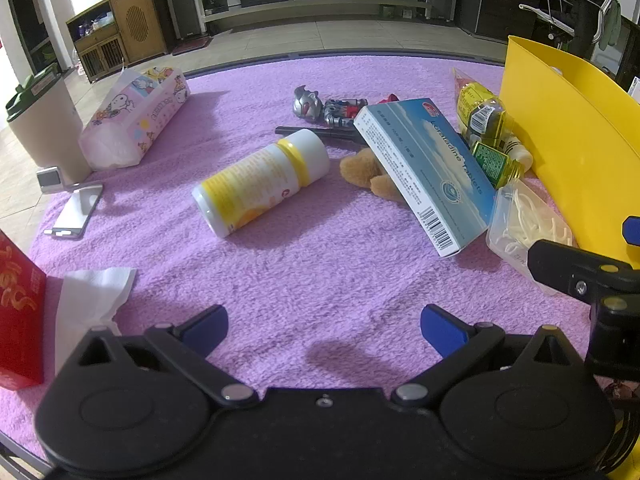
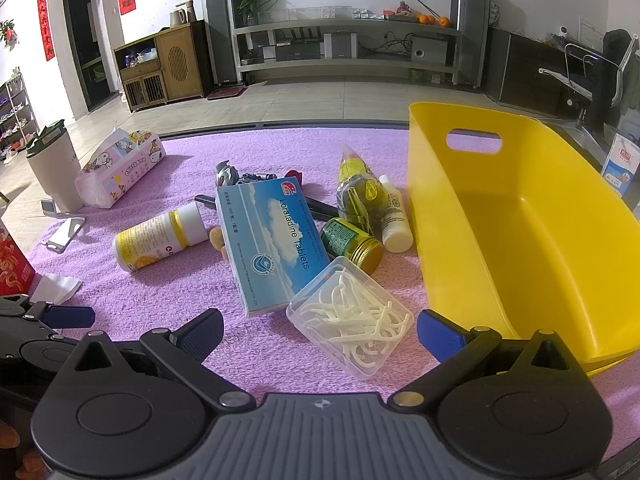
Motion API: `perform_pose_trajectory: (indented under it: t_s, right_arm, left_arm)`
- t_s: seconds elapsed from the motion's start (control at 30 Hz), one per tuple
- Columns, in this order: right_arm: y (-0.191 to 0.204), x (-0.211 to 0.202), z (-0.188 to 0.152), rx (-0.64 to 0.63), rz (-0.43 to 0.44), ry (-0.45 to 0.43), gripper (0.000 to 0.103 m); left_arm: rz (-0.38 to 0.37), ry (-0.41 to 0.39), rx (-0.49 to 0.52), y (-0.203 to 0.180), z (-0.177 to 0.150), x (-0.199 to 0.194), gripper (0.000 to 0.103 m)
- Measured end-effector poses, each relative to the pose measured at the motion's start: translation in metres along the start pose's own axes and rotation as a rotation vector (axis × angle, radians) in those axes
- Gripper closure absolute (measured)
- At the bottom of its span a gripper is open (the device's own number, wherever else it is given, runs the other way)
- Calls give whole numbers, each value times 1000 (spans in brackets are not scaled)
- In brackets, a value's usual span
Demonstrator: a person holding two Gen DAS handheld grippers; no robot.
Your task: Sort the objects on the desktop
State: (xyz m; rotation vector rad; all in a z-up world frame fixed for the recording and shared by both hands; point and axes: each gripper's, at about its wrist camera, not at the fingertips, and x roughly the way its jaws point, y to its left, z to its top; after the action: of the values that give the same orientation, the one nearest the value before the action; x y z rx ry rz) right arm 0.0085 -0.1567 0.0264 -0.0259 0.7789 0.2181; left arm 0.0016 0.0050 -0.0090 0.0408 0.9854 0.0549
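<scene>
Both grippers hover with jaws wide apart, nothing held (sorting looks barely begun). The right gripper [image 2: 320,334] frames the floss-pick box [image 2: 349,317], lower centre; closing on it seems next, then the yellow bin [image 2: 520,248].

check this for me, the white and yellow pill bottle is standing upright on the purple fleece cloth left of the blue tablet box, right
Not quite: the white and yellow pill bottle lies on its side, not upright. It is on the purple fleece cloth, left of the blue tablet box, as the left wrist view shows.
</scene>
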Motion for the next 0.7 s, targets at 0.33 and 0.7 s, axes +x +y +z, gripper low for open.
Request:
perform_pose_trajectory:
  t_s: [0.33, 0.7]
  right_arm:
    - [0, 0, 0, 0, 0, -1, 0]
    - [-6, -5, 3, 38, 26, -64, 0]
  left_arm:
    - [0, 0, 0, 0, 0, 0, 0]
    - [-2, 24, -49, 19, 0, 5, 0]
